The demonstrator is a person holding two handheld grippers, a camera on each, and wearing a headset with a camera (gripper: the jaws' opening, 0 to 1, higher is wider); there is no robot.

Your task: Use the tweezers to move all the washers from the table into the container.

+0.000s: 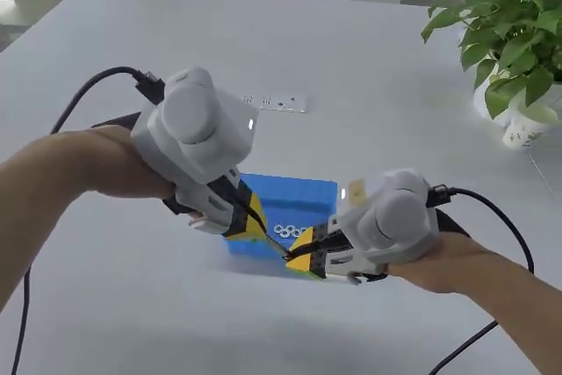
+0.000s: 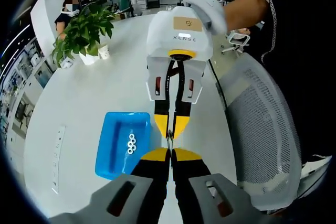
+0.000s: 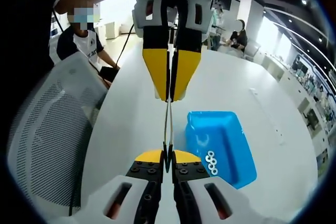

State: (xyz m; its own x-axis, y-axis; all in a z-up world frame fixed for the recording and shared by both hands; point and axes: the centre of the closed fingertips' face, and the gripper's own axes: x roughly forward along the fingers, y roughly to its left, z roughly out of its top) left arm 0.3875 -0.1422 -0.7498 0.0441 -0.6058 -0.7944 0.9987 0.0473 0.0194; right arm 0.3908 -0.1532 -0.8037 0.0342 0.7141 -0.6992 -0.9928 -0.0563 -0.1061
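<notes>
The left gripper (image 1: 255, 224) and right gripper (image 1: 303, 256) met tip to tip just beside a blue container (image 1: 290, 189). Both were clamped tight on one pair of tweezers (image 3: 168, 124), probably to hand it over or reseat it. The washers (image 1: 288, 232) lay clustered inside the container. The right gripper view showed the thin tweezers bridging the jaws. The head view showed the wide table (image 1: 351, 59) and a potted plant (image 1: 509, 24).
</notes>
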